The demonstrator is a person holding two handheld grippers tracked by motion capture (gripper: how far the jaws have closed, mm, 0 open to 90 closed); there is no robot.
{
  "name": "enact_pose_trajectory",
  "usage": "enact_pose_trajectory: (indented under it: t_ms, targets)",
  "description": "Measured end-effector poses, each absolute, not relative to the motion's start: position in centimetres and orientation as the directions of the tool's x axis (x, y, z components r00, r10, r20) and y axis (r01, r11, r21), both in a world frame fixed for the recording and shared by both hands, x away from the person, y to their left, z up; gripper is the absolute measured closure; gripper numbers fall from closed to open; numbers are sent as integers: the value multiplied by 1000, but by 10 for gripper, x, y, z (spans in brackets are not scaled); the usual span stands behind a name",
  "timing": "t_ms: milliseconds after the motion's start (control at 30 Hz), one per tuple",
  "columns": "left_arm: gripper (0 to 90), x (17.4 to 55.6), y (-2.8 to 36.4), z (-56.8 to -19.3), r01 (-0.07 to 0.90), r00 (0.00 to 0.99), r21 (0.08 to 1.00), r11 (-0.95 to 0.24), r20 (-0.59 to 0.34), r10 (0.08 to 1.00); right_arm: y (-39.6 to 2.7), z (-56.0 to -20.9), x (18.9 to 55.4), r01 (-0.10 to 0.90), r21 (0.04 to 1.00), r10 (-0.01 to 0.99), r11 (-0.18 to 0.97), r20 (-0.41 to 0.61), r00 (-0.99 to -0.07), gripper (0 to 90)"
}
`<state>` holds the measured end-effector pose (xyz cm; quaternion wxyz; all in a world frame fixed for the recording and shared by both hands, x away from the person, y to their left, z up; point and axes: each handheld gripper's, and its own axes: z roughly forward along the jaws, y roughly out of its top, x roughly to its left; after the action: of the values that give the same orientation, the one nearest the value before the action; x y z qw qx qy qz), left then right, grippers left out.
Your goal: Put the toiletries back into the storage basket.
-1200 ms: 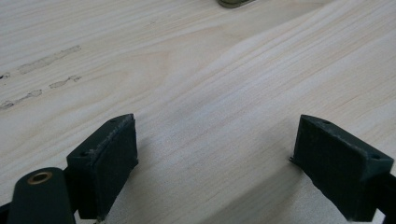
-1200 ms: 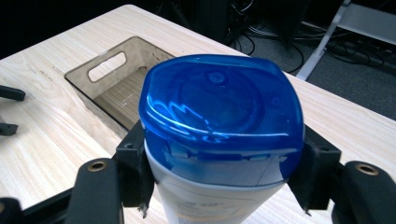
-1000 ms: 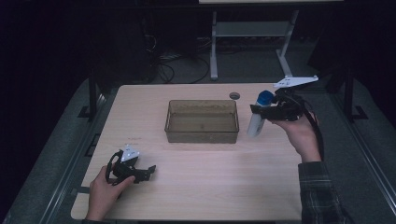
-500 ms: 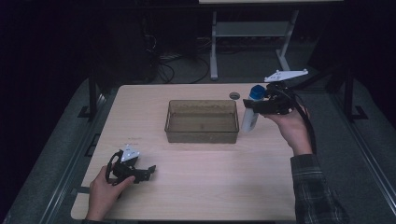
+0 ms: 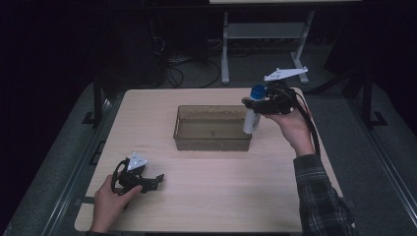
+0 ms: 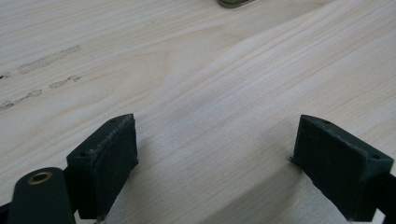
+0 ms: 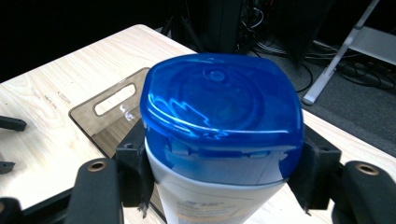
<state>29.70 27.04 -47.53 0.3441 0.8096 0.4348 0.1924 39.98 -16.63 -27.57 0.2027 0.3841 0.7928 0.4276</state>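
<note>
1. High view: fixed above the person's side, facing forward and down; takes in the whole counter [image 5: 211, 196] from well off.
2. Left gripper view: low and close, looking along its fingers [image 6: 105, 161] at bare wood.
3. Right gripper view: raised, looking past the bottle [image 7: 219, 135] close up, down onto the tray [image 7: 100, 116]; that tray [image 5: 212, 128] is shared with the high view.

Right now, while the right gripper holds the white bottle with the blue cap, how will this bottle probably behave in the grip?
The bottle looks like smooth plastic, so it may slip. The right gripper clamps it just under the blue cap, so the body hanging below could swing. Tall and narrow, it would probably tip easily when set in the brown bin.
</note>
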Motion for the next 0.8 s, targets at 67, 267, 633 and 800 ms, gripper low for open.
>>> enact_pose_trajectory:
  t_ms: [67, 267, 633, 800]
  targets:
    - [121, 297, 270, -475, 571, 548, 725, -385, 13, 836, -164, -276, 401, 435, 832, 780, 345, 4, -626, 347]
    - [121, 297, 270, -475, 571, 549, 724, -386, 13, 836, -157, -280, 406, 437, 832, 779, 341, 11, -627, 347]
    - [121, 297, 270, -475, 571, 548, 724, -386, 13, 836, -149, -292, 413, 449, 825, 777, 342, 21, -629, 346]
    - [121, 297, 270, -475, 571, 548, 724, -386, 13, 836, -145, -297, 416, 455, 814, 775, 361, 10, -632, 347]
